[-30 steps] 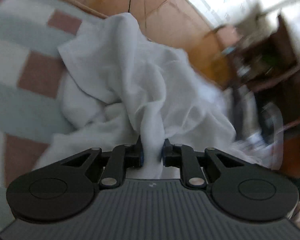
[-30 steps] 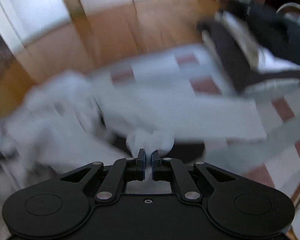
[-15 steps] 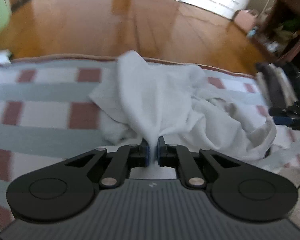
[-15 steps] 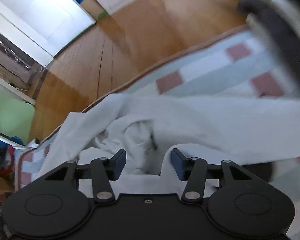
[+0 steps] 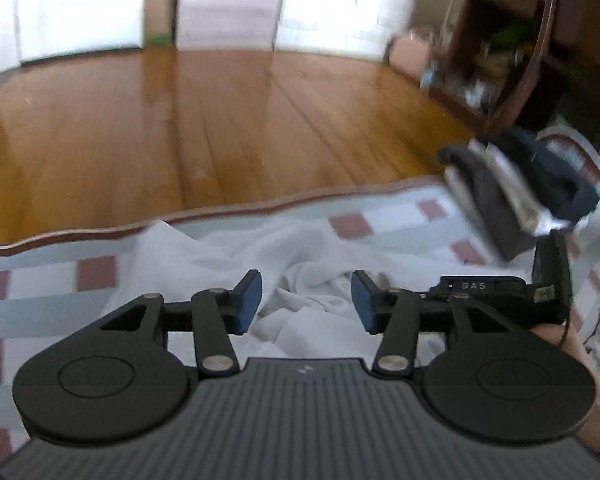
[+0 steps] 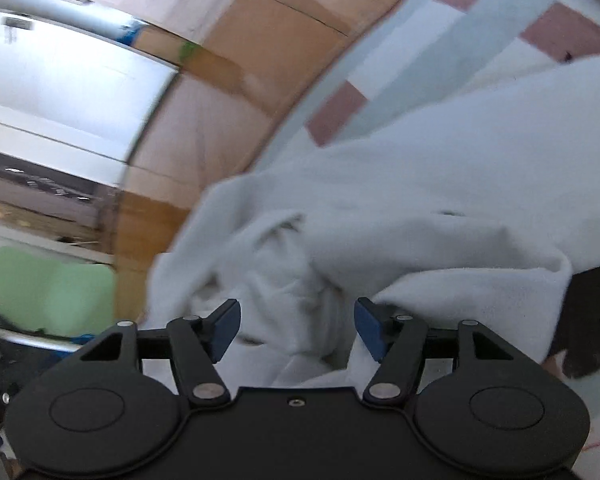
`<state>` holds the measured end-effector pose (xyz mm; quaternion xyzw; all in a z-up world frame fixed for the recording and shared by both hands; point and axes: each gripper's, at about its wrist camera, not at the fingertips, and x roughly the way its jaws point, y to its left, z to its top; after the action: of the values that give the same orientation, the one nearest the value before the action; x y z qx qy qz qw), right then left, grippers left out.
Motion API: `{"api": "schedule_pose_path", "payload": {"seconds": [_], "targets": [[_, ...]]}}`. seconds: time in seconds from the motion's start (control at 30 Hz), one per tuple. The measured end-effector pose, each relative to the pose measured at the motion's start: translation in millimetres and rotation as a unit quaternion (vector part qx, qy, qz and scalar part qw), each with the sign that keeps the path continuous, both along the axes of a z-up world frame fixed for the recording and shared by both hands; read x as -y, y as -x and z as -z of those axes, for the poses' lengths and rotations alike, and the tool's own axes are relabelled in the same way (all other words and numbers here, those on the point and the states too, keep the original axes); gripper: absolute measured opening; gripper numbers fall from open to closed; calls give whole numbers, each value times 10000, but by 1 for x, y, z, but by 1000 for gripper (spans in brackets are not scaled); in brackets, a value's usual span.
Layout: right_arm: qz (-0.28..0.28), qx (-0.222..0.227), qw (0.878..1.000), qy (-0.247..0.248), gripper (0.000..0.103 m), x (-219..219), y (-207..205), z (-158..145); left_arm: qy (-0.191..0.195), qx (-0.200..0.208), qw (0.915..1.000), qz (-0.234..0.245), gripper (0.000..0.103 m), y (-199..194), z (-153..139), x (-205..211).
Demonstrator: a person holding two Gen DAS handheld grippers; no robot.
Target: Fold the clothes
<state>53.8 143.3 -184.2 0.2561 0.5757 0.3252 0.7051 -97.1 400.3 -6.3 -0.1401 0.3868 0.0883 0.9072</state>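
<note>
White garment, left wrist view: a crumpled white cloth (image 5: pixel 300 280) lies on the checked blanket (image 5: pixel 52 296), past the fingertips, its folds bunched in the middle.
Left gripper: the left gripper (image 5: pixel 306 300) has just been opening; its jaws stand apart with blue pads (image 5: pixel 247 304) showing, nothing pinched between them, the cloth lying beyond and below.
Blanket: pale grey, white and dull red squares, its brown edge running along the wooden floor (image 5: pixel 220 120).
Folded pile: a stack of dark and light clothes (image 5: pixel 516 184) sits at the far right of the blanket, blurred.
Other tool: part of the right gripper's black body (image 5: pixel 548 284) shows at the right, with a bit of the person's hand (image 5: pixel 568 340) under it.
White garment, right wrist view: the same cloth (image 6: pixel 400 208) fills the middle and right, a thick fold draped across, looser wrinkles between and beyond the fingers.
Right gripper: the right gripper (image 6: pixel 296 330) has also just been opening; its jaws are wide, the pads clear of the cloth on the left, while the right pad (image 6: pixel 367 330) is just beside a fold; contact cannot be told.
Surroundings: blanket squares (image 6: pixel 480 40) at upper right, wooden floor (image 6: pixel 268 48) beyond, a dark patch (image 6: pixel 588 312) at the right under the cloth's edge.
</note>
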Motion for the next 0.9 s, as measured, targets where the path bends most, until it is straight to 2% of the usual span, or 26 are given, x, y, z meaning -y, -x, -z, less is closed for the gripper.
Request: {"api": "schedule_pose_path", "payload": {"seconds": [0.07, 0.1, 0.17, 0.23, 0.3, 0.33, 0.37, 0.43, 0.5, 0.57, 0.63, 0.67, 0.7, 0.73, 0.77, 0.8, 0.87, 0.9], "targets": [[-253, -255, 9993, -86, 67, -14, -2, 12, 30, -404, 9990, 203, 50, -40, 23, 0], [-383, -385, 9984, -134, 61, -20, -3, 18, -47, -592, 9976, 362, 50, -59, 33, 2], [-778, -139, 9968, 98, 20, -35, 5, 17, -361, -1040, 9889, 993, 47, -90, 54, 17], [-852, 461, 9940, 509, 14, -43, 14, 5, -902, -1382, 9770, 1347, 45, -111, 69, 36], [-913, 1068, 9858, 921, 12, -51, 23, -6, -1297, -1553, 9683, 1466, 47, -130, 83, 44], [-805, 1373, 9800, 1191, 12, -50, 24, -12, -1366, -1638, 9660, 1463, 48, -138, 90, 44], [-674, 1351, 9815, 1174, 11, -46, 21, -12, -1382, -1729, 9645, 1438, 50, -146, 96, 43], [-412, 1274, 9848, 1109, 10, -35, 16, -12, -1139, -1866, 9651, 1441, 50, -158, 107, 35], [-212, 1110, 9888, 976, 9, -28, 10, -10, -841, -1991, 9655, 1454, 56, -170, 118, 27], [-125, 929, 9923, 809, 9, -24, 6, -7, -622, -2253, 9622, 1399, 62, -179, 130, 25], [-149, 911, 9930, 733, 9, -24, 5, -7, -445, -2499, 9593, 1238, 63, -188, 142, 24], [-185, 919, 9933, 674, 9, -25, 3, -9, -325, -2510, 9614, 1083, 55, -189, 145, 22], [-192, 936, 9934, 632, 9, -22, 7, -11, -148, -2417, 9653, 982, 24, -189, 146, 19], [-197, 954, 9935, 592, 9, -19, 10, -14, -53, -2304, 9687, 927, 13, -187, 144, 18], [-169, 943, 9941, 505, 9, -17, 9, -14, -5, -2198, 9715, 885, 10, -185, 142, 18], [-140, 930, 9947, 416, 10, -14, 8, -14, -120, -2034, 9751, 872, 8, -181, 135, 19], [-82, 904, 9956, 237, 16, -10, 6, -15, -596, -1585, 9815, 892, 7, -171, 116, 26], [-23, 853, 9962, 150, 17, -7, 4, -15, -922, -1213, 9839, 939, 7, -163, 100, 31]]}}
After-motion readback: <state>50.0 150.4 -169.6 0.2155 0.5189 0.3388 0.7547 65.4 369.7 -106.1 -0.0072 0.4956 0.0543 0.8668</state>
